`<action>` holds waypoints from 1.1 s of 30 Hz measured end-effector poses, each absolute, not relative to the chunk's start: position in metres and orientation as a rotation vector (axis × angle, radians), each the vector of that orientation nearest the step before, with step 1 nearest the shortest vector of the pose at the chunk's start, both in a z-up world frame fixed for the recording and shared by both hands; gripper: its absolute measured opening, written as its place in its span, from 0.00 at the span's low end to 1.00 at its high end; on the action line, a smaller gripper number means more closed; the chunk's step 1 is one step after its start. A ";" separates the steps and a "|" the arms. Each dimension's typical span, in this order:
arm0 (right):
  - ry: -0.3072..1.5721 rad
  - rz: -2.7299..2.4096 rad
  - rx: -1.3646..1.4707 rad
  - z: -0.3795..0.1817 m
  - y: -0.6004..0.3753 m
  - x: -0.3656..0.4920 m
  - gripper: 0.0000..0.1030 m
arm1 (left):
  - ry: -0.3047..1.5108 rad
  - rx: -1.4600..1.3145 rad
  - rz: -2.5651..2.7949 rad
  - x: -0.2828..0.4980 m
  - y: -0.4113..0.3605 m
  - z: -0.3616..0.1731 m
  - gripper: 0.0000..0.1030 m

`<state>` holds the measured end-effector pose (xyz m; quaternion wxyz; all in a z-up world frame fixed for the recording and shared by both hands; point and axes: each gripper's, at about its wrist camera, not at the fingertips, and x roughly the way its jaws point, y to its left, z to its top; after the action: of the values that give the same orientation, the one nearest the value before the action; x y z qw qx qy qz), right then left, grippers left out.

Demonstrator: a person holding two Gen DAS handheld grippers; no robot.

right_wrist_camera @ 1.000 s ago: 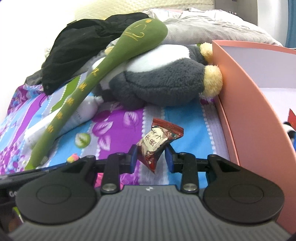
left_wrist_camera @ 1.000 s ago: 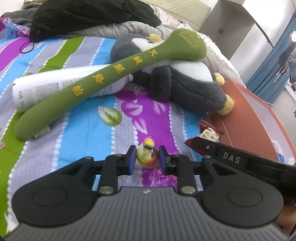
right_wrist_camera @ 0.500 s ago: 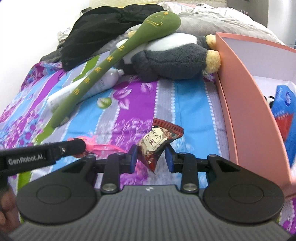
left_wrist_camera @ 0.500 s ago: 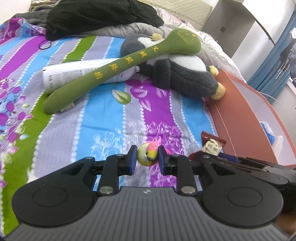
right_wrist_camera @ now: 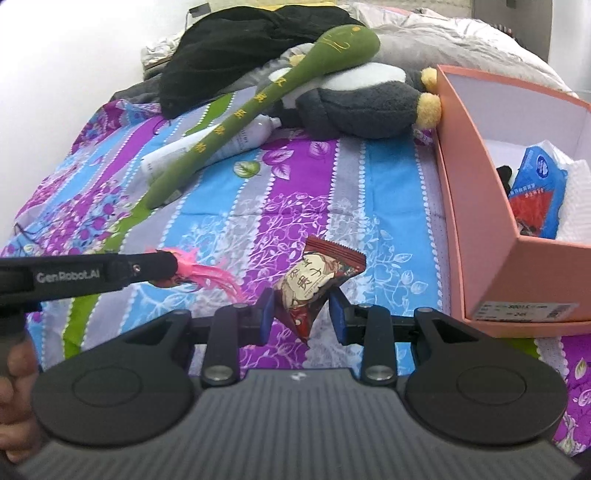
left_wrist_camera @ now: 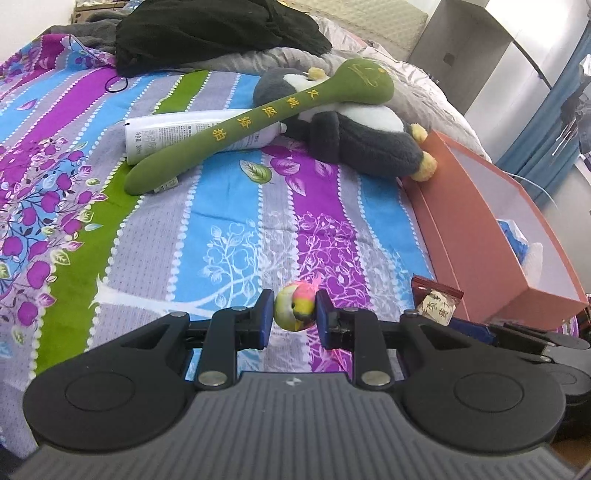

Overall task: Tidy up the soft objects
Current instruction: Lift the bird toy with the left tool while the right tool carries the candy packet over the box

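The small toy bird (left_wrist_camera: 295,310) is pinched by the left gripper (left_wrist_camera: 294,320), the snack packet (right_wrist_camera: 314,284) by the right gripper (right_wrist_camera: 302,315); either may be dropped on the bed (left_wrist_camera: 229,229) short of the box (right_wrist_camera: 480,221).

Pretty clearly someone's bedroom at home. It was a bed with a striped floral sheet (left_wrist_camera: 229,229), a rumpled grey duvet (right_wrist_camera: 436,40) and black clothes (left_wrist_camera: 207,33) piled at the far end of the sheet, plus blue curtains (left_wrist_camera: 546,147) off to the right.

Both wrist views look forward-down over striped bedspread (left_wrist_camera: 229,206); share green plush (right_wrist_camera: 258,107), pink box (left_wrist_camera: 480,236).
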<state>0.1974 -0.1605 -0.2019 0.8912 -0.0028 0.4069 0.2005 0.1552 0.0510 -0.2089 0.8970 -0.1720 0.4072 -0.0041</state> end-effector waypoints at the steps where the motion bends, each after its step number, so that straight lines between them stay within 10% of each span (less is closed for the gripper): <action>1: 0.841 0.419 -0.005 -0.200 -0.161 0.196 0.35 | 0.841 -0.354 -0.009 0.153 0.050 -0.207 0.27; 33: 0.507 0.387 0.043 -0.058 -0.229 0.205 0.35 | 0.508 -0.282 -0.210 0.189 -0.031 -0.042 0.27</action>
<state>0.2047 -0.2293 -0.0584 0.9494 0.0212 0.2490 0.1901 0.1889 -0.0306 -0.0422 0.9526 -0.1388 0.2500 -0.1035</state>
